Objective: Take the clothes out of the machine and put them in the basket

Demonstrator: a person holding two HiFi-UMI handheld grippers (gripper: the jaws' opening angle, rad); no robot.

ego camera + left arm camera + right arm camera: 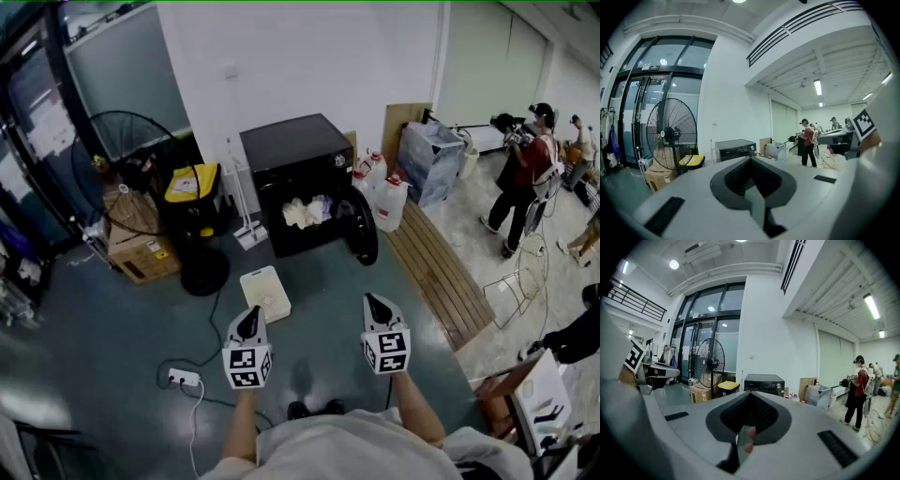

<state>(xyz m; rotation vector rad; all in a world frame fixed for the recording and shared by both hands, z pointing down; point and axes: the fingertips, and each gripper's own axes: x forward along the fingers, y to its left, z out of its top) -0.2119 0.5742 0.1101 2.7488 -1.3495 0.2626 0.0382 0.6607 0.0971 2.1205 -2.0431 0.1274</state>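
Observation:
The black machine stands against the far wall with its round door swung open to the right. Pale clothes lie heaped in its opening. A white basket sits on the floor in front of it. My left gripper hovers just behind the basket and is shut, holding nothing. My right gripper hangs level with it to the right, also shut and empty. The left gripper view shows its closed tips aimed at the distant machine. In the right gripper view, the tips meet below the machine.
A big floor fan with a cardboard box and a yellow-lidded bin stands left of the machine. White jugs and wooden slats lie to its right. A power strip and cable cross the floor. A person stands far right.

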